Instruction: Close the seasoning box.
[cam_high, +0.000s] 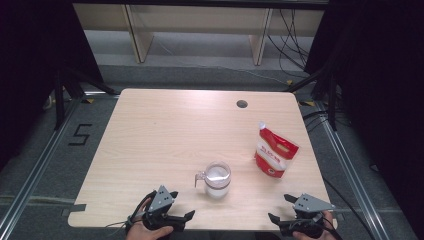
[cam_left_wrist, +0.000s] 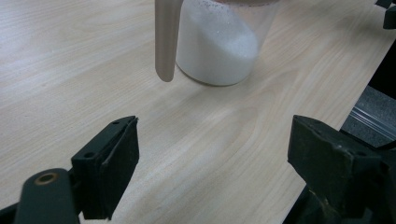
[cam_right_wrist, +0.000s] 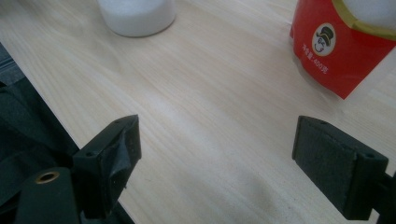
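Both sets of fingers stood released, empty: left gripper (cam_high: 181, 218) near the measuring cup (cam_high: 217, 180) of white powder, right gripper (cam_high: 281, 210) short of the red pouch (cam_high: 274, 152). Best approached level at the cup's handle (cam_high: 199, 177), clamped squarely, kept upright over the table (cam_high: 165, 135) against spills.

We read a black "5" marked on the floor (cam_high: 80, 135) left of the table. On the red pouch (cam_right_wrist: 343, 51), in the right gripper view, we make out a round emblem of a figure in a top hat, with small white characters under it ending in "400"; the rest stays illegible. From the high view the pouch's white lettering is too blurred to read.
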